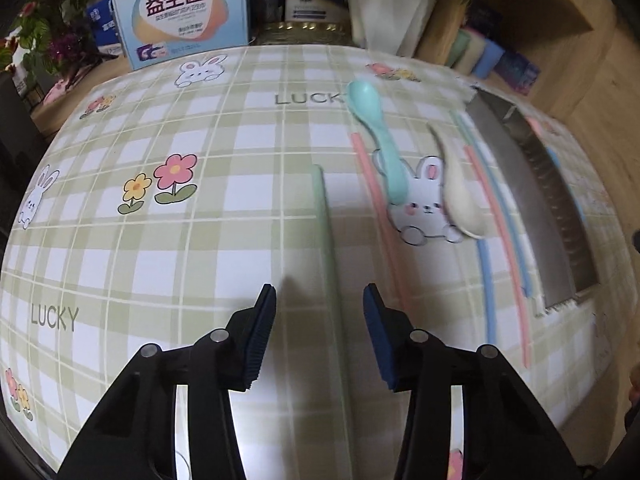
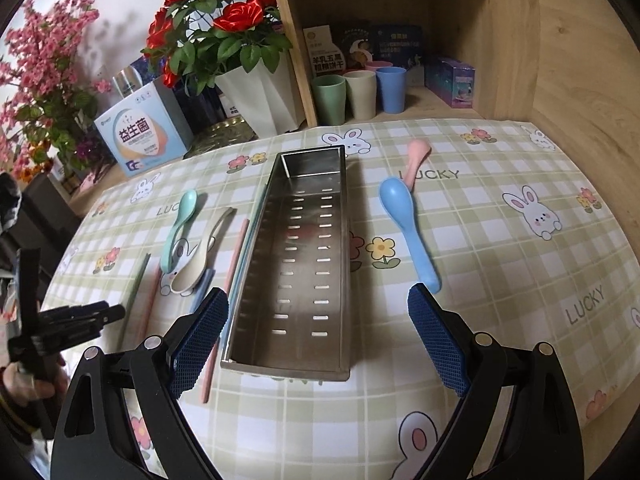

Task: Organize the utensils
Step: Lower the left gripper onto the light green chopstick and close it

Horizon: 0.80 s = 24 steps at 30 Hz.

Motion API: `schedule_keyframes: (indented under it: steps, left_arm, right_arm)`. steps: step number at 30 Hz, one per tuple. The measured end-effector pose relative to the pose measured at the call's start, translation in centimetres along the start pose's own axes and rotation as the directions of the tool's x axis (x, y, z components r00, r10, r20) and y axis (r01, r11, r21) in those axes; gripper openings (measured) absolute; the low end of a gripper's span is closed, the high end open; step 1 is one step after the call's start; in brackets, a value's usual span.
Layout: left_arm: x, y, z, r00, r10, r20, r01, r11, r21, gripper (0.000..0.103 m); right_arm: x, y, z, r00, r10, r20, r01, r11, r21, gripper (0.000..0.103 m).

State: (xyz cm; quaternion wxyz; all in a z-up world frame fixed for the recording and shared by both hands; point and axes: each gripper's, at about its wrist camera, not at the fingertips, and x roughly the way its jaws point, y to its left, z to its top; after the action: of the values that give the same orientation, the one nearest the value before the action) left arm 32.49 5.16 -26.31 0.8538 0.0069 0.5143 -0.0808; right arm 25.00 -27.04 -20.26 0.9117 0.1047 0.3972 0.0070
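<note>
A counter (image 2: 500, 264) covered with a green checked bunny-print cloth holds a long, empty steel utensil tray (image 2: 296, 264) at its middle. Left of the tray lie a mint spoon (image 2: 178, 228), a cream spoon (image 2: 200, 256) and several chopsticks (image 2: 236, 256). Right of it lie a blue spoon (image 2: 408, 228) and, farther back, a pink spoon (image 2: 416, 158). The left tool (image 1: 319, 304) points down at a green chopstick (image 1: 326, 232) that runs between its parted pads, with no contact visible. The right tool (image 2: 318, 312) hangs wide open above the tray's near end, holding nothing.
</note>
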Motion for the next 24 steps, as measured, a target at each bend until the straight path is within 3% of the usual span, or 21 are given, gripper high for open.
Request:
schedule_keyframes:
  steps: [3, 11, 17, 24]
  left_arm:
    - [1.0, -0.6, 0.4, 1.0, 0.011, -0.024, -0.01, 1.0, 0.024, 0.036]
    - [1.7, -1.7, 0.7, 0.997, 0.057, -0.043, -0.055, 0.997, 0.057, 0.036]
    - [0.9, -2.1, -0.6, 0.997, 0.065, -0.033, -0.064, 0.998, 0.029, 0.017]
    - [0.1, -2.3, -2.3, 0.999, 0.052, -0.011, -0.052, 0.998, 0.026, 0.016]
  right_arm:
    - [0.4, -0.1, 0.0, 1.0, 0.006, -0.007, -0.006, 1.0, 0.01, 0.088]
    - [0.8, -0.4, -0.2, 1.0, 0.026, -0.012, -0.026, 0.999, 0.031, 0.088]
    - [0.8, -0.7, -0.5, 0.999, 0.045, -0.02, -0.044, 0.998, 0.047, 0.088]
    - [0.9, -0.7, -0.9, 0.998, 0.052, -0.03, -0.05, 0.997, 0.051, 0.088]
